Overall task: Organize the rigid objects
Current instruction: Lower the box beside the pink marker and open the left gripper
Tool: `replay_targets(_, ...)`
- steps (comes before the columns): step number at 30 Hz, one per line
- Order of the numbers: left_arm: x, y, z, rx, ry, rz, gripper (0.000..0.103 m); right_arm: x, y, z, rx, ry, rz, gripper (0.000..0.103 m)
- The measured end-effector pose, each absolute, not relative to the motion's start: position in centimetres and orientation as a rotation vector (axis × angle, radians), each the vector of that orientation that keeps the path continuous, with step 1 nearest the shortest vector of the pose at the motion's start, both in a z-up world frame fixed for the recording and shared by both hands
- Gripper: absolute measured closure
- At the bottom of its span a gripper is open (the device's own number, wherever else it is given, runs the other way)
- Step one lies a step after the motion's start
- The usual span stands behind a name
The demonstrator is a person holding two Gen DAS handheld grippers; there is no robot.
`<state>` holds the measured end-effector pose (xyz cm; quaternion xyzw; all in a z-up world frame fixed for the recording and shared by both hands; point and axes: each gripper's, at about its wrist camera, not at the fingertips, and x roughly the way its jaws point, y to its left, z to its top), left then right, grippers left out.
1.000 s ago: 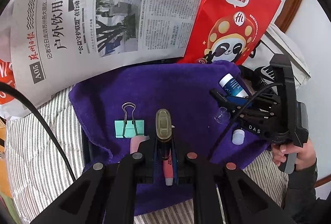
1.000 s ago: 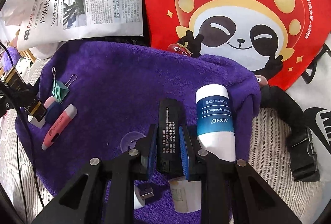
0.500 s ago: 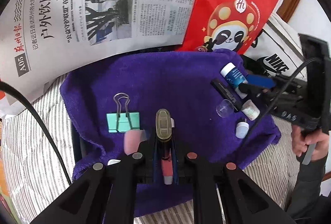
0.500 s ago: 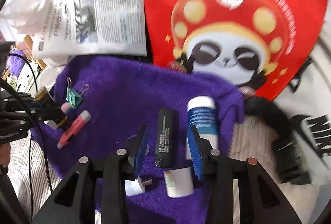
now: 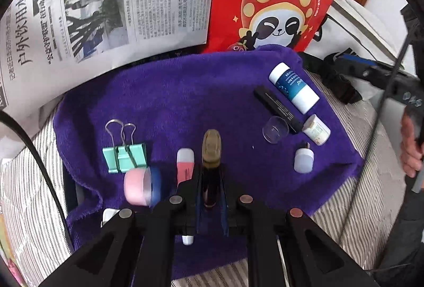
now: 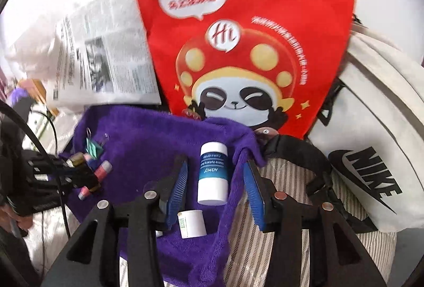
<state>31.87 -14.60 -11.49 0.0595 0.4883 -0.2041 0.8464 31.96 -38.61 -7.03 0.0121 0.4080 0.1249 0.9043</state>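
My left gripper [image 5: 211, 181] is shut on a slim dark brown tube with an olive cap [image 5: 211, 149], held low over the purple towel [image 5: 185, 90]. A pink marker [image 5: 184, 165] lies just left of it, then a pink-and-blue jar [image 5: 141, 187] and a green binder clip [image 5: 124, 157]. On the towel's right lie a black bar [image 5: 278, 108], a white-and-blue bottle [image 5: 292, 90], a clear cap [image 5: 275, 129], a small white jar [image 5: 316, 129] and a small white plug [image 5: 303, 159]. My right gripper [image 6: 214, 163] hangs above the bottle [image 6: 213, 173], jaws opening, nothing between its pads.
A red panda bag [image 6: 238, 48] and a newspaper [image 5: 106, 3] stand behind the towel. A white Nike bag [image 6: 371, 154] with black straps lies to the right. Striped bedding [image 5: 344, 194] surrounds the towel. A person's hand [image 5: 410, 149] holds the right gripper.
The right gripper let go of the black bar, opened and rose back from the towel. The left gripper shifted lower and slightly right with the tube, so the marker now lies to its left.
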Motion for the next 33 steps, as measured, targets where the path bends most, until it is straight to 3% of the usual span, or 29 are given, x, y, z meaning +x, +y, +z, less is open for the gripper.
replay_targets(26,32.5,-17.6,-14.4,0.188,1.051,-0.377,0.092,31.3,-39.8,-6.1,0.044,0.829,0.269,0.059)
replay_targets(31,31.8,-17.9,-14.4,0.185,1.055,-0.384,0.083,31.3,-40.2,-6.0,0.057,0.834,0.275,0.057)
replay_targets(33,31.4,-18.0,-14.5,0.181,1.062,-0.387,0.072,31.2,-40.0,-6.0,0.058,0.836,0.28,0.057)
